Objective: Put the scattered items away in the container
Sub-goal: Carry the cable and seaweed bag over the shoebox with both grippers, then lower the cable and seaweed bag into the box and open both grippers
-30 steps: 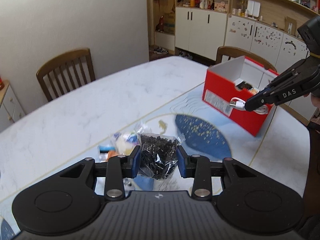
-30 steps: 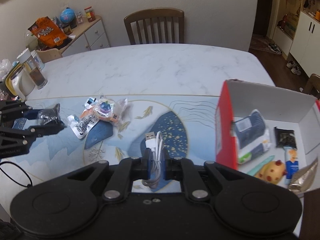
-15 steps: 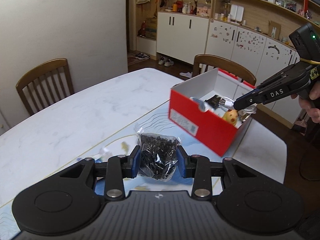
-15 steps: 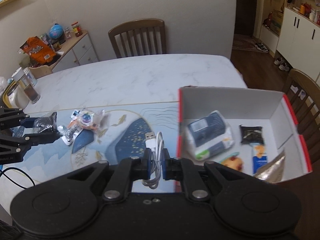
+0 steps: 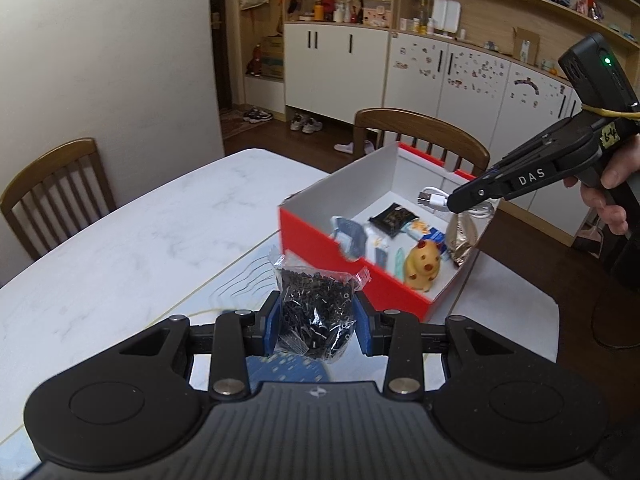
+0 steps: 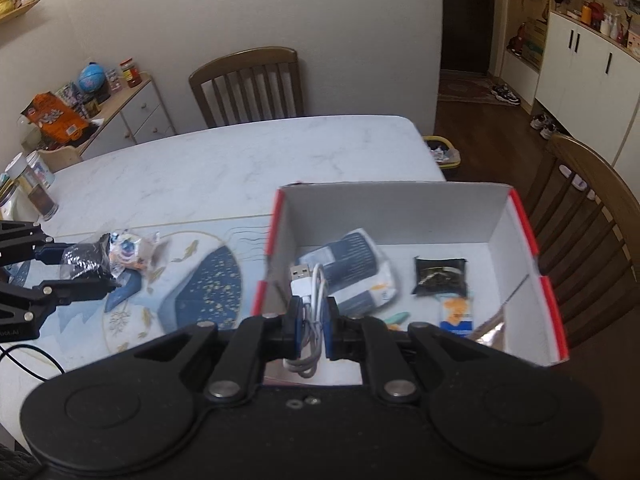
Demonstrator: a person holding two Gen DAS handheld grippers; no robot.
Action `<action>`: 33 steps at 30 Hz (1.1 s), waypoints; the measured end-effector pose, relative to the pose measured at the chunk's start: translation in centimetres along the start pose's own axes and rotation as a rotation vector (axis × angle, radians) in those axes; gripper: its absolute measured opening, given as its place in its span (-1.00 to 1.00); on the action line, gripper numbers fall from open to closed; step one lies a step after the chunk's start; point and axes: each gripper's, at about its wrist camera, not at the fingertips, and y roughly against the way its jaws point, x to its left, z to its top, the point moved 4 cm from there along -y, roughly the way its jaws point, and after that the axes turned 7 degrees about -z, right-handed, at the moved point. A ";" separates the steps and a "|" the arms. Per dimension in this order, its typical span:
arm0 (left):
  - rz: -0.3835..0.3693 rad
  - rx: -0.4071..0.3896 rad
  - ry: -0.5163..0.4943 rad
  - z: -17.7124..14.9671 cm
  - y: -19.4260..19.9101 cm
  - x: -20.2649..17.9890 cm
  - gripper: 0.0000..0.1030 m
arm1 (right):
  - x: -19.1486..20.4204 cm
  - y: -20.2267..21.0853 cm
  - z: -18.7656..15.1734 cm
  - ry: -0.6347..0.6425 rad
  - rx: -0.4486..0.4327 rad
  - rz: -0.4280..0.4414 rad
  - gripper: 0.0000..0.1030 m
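Note:
My left gripper (image 5: 316,326) is shut on a clear bag of small black parts (image 5: 316,312), held above the table short of the red box (image 5: 352,280). My right gripper (image 6: 312,322) is shut on a coiled white USB cable (image 6: 310,296) and holds it over the box's near left corner (image 6: 260,296). In the left wrist view the right gripper (image 5: 460,202) hangs over the open box with the cable (image 5: 434,200). The box holds a blue-white pack (image 6: 352,264), a black packet (image 6: 440,276), a yellow toy (image 5: 422,270) and a foil bag (image 5: 462,236).
Loose snack packets (image 6: 134,254) lie on the blue placemat (image 6: 204,292) left of the box. Wooden chairs (image 6: 248,84) stand around the white marble table (image 6: 240,164). Jars (image 6: 38,188) stand at the table's far left edge. A black cord (image 6: 28,360) trails at the left.
Both grippers have moved toward the red box with their loads. The right gripper now holds the cable over the box's inside; the left has come closer to the box's near wall.

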 end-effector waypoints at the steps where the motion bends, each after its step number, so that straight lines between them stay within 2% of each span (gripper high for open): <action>1: -0.008 0.002 -0.008 0.3 -0.5 -0.4 -0.31 | -0.6 0.0 0.0 -0.007 -0.002 -0.006 -0.82; 11: -0.085 0.028 -0.103 4.0 -6.2 -4.5 -0.31 | -6.0 -0.8 -0.2 -0.054 -0.004 -0.055 -0.82; 15: -0.089 0.056 -0.141 5.0 -8.8 -5.7 -0.31 | -7.3 -1.4 -0.2 -0.060 -0.001 -0.064 -0.82; 22: -0.083 0.104 -0.172 6.2 -12.8 -5.8 -0.31 | -8.9 -2.8 0.0 -0.068 0.009 -0.069 -0.82; 29: -0.114 0.161 -0.127 7.1 -16.3 -5.3 -0.31 | -9.8 -5.1 0.5 -0.076 0.027 -0.074 -0.82; 33: -0.112 0.185 -0.142 7.5 -17.9 -5.4 -0.31 | -10.0 -6.4 0.4 -0.083 0.044 -0.073 -0.82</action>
